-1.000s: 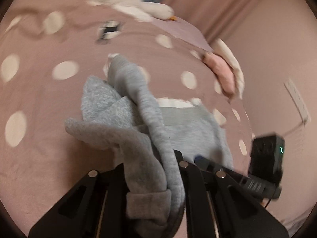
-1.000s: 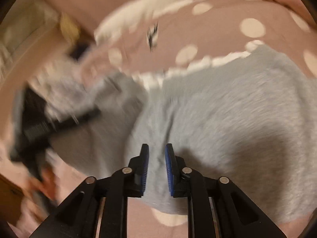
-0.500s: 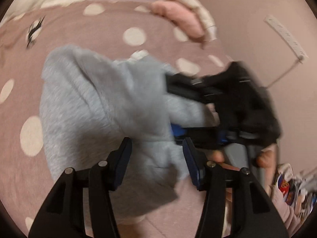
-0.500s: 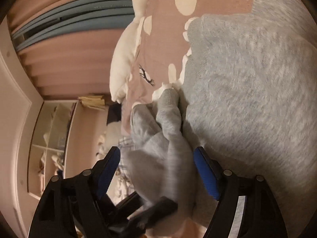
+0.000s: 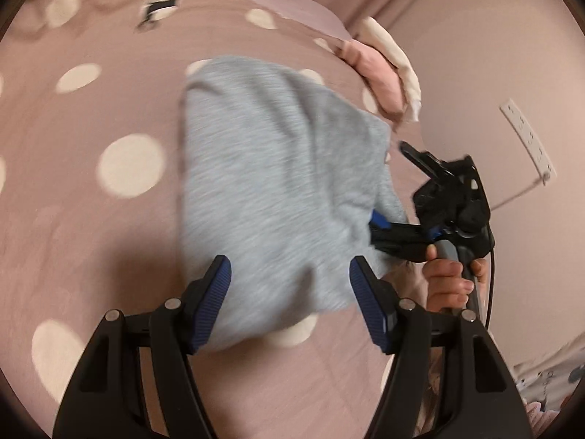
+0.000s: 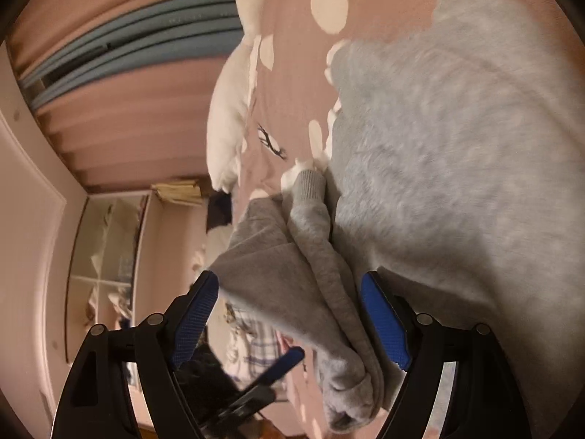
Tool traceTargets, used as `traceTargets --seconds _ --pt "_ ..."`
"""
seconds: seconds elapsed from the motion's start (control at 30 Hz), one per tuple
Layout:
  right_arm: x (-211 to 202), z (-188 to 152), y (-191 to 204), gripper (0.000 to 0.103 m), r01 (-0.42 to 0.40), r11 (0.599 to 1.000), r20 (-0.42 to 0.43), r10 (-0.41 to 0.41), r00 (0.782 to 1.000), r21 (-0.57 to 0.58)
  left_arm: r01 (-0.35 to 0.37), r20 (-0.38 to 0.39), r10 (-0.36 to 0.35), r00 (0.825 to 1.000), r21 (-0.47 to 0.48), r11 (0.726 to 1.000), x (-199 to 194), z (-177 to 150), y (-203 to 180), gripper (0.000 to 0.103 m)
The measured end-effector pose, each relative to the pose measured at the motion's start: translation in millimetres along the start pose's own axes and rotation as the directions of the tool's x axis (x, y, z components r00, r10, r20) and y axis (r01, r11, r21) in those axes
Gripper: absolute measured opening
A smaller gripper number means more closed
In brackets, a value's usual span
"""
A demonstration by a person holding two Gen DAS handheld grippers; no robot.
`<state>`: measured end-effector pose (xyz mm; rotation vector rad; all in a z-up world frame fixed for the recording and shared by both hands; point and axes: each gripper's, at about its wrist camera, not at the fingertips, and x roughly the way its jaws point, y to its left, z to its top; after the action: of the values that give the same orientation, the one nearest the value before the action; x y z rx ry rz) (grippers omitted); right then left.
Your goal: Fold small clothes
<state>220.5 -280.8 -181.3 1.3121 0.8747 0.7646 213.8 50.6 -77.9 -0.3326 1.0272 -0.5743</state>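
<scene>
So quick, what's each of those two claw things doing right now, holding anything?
Left gripper: open, jaws just widened, holding nothing; grey garment lies between.
Right gripper: open, sleeve loose between its fingers.

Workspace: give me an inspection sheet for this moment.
Surface: pink bedspread with cream dots.
Job's things: grey sweatshirt lying mostly flat; its sleeve folded over beside the body.
Clutter: white goose plush; pink pillow.
Grippers: left tongs open over the sweatshirt's near edge, just opened; right tongs open around the sleeve, pads not pressing.
Cables: black cable behind the right tool.
Surroundings: pink curtain, shelf, power strip on the wall.
</scene>
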Motion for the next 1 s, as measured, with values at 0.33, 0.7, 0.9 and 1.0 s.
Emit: traceTargets --seconds 0.33,0.7,0.9,1.0 --pt "31 -17 23 0.082 0.236 0.951 -0.046 -0.249 0.967 -0.198 0.049 0.016 -0.048 0.999 -0.069 0.996 -19 -31 15 0.067" --pt "100 -12 29 0.041 0.388 0.865 -0.075 -0.431 0.899 -0.317 0.042 -0.015 -0.043 0.999 -0.094 0.995 -19 -54 25 0.069" --pt "92 -15 51 0.014 0.409 0.811 -0.001 -0.451 0.893 -0.419 0.031 -0.023 -0.034 0.999 -0.132 0.991 -20 -58 34 0.069" --pt "76 -8 77 0.013 0.406 0.791 0.063 -0.427 0.902 -0.457 0.030 -0.017 -0.033 0.999 -0.132 0.991 -25 -59 34 0.069"
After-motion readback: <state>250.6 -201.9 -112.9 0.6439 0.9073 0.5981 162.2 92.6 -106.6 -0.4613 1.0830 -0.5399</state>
